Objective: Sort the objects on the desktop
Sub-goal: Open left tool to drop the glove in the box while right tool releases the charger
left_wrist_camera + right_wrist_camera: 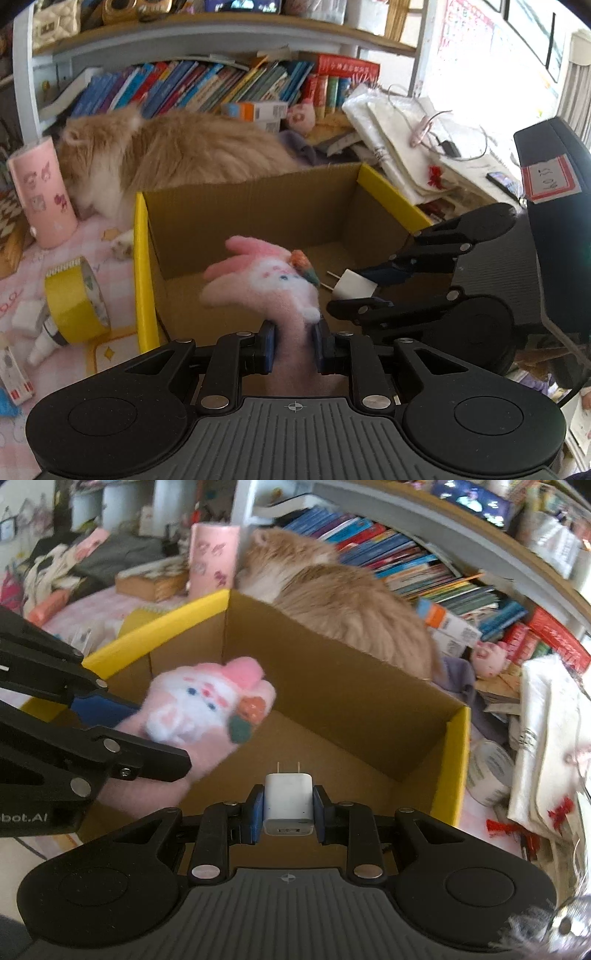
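Note:
My left gripper (293, 345) is shut on a pink plush toy (266, 284) and holds it over the near edge of the open cardboard box (251, 210) with yellow outer walls. My right gripper (288, 812) is shut on a white plug charger (288, 799), prongs pointing forward, over the same cardboard box (351, 686). In the left wrist view the right gripper (354, 291) comes in from the right with the charger (352, 284). In the right wrist view the left gripper (147, 738) comes in from the left with the plush toy (207, 705).
An orange cat (177, 147) lies right behind the box, against a row of books (207, 85). A pink cylinder (42, 192), a yellow tape roll (75, 306) and small bottles lie left of the box. Paper bags (406, 147) pile at the right; a tape roll (491, 771) lies beside the box.

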`<state>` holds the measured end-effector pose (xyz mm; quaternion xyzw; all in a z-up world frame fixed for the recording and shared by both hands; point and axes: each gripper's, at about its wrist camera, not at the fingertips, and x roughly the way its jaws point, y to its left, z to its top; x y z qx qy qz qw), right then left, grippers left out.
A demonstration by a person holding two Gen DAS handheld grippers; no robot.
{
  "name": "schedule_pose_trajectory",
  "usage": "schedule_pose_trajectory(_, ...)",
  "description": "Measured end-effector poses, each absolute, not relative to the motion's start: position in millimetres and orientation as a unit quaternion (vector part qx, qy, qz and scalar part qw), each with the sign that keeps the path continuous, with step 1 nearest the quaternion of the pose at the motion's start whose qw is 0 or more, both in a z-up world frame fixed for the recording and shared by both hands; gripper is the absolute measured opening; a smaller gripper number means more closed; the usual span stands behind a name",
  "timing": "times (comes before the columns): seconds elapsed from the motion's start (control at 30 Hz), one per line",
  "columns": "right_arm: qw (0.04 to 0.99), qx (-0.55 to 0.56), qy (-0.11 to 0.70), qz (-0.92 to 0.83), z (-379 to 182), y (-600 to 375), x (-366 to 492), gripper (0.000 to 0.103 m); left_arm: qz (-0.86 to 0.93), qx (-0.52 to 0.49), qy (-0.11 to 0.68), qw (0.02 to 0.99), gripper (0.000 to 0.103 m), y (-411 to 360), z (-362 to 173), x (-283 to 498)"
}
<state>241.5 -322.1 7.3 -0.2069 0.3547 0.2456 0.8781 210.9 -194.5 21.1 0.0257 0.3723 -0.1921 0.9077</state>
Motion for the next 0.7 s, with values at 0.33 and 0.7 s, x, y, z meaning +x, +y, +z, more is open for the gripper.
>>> schedule_pose_trajectory(0.33,0.861,-0.201,0.384,0.265,4.2,-321.4,249.9,0.024,-0.185,0.0,0.405,0.895,0.021,-192.0,8.6,215.6)
schedule_pose_trajectory(0.7,0.87,-0.154,0.379,0.274,10.2,-330.9,250.3,0.041,-0.132,-0.008,0.336,0.933,0.055,-189.6,31.4,192.4)
